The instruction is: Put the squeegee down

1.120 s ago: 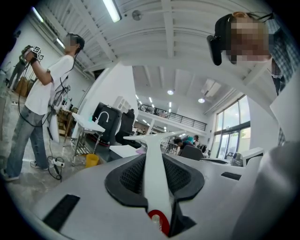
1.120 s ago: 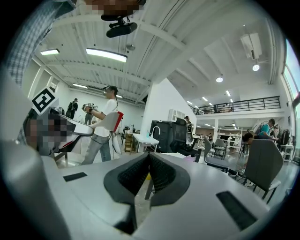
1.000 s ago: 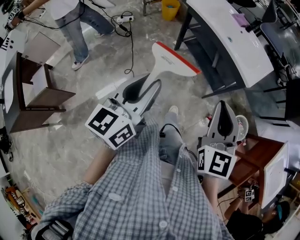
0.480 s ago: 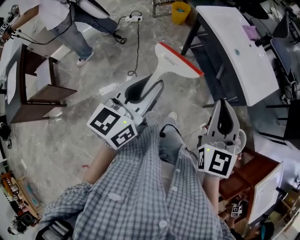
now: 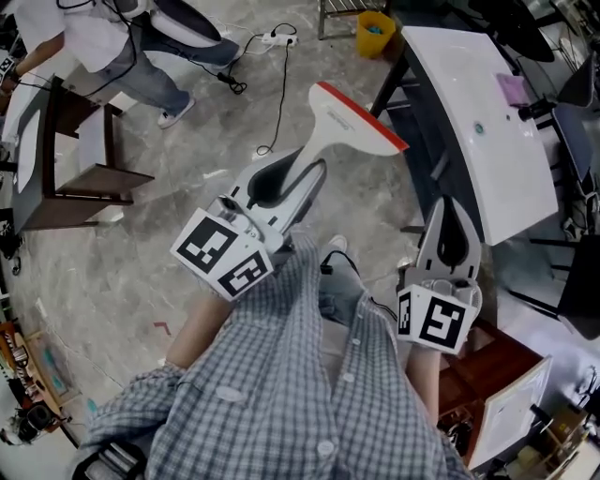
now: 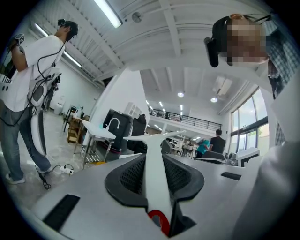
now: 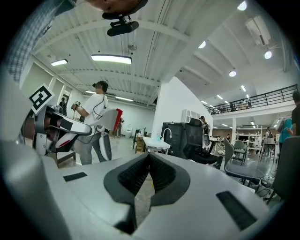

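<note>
Squeegee (image 5: pixel 349 127) still clamped by handle in left tongs (image 5: pixel 281 186); right tongs (image 5: pixel 448 232) shut, empty. Counter (image 5: pixel 469 112) nearer than second ago — carry ongoing, put-down pending.

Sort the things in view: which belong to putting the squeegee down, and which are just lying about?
Job: squeegee; left gripper, shut on its handle.

Lying about: bucket; power strip; sink; wooden table; right gripper, shut and empty.
</note>
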{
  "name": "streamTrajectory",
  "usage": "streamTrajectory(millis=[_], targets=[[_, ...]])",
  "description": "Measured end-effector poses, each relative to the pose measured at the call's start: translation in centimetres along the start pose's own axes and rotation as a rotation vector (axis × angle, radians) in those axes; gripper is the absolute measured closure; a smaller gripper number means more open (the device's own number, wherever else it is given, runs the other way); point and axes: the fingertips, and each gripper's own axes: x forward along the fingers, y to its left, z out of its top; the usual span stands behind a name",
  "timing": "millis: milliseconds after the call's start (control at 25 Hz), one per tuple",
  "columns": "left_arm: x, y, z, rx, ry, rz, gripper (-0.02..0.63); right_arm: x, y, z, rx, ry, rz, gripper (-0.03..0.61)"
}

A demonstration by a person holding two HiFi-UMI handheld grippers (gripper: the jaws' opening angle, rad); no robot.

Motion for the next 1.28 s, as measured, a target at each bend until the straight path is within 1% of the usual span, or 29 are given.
streamTrajectory(millis=[320,680,960,1160,1280], targets=[[3.1,0.3,1.3,-0.016,-0.035,0.052,0.514,3.3,-2.7,0.2,-0.011,-0.003,0.062,0.569],[6.4,0.3,1.8,-0.004,-0.057,0.084,0.514,5.8,-5.7,-1.0,-0.006,-0.007,0.089,0.569],[9.1,0.6,2.6,-0.004,-0.077,0.088,0.514,7.9,-7.8,-1.7,0.000,-0.004,0.089,0.569],[10.3,-0.3,2.8,0.033,-0.082,0.094,0.514,8.1,-9.1,-2.0,0.003,-0.007,0.094,0.569],[11.1,-0.8,2.9,0.031,-0.086,0.078,0.514,8.3,-9.6,-2.1,0.003,-0.008,0.092,0.569]])
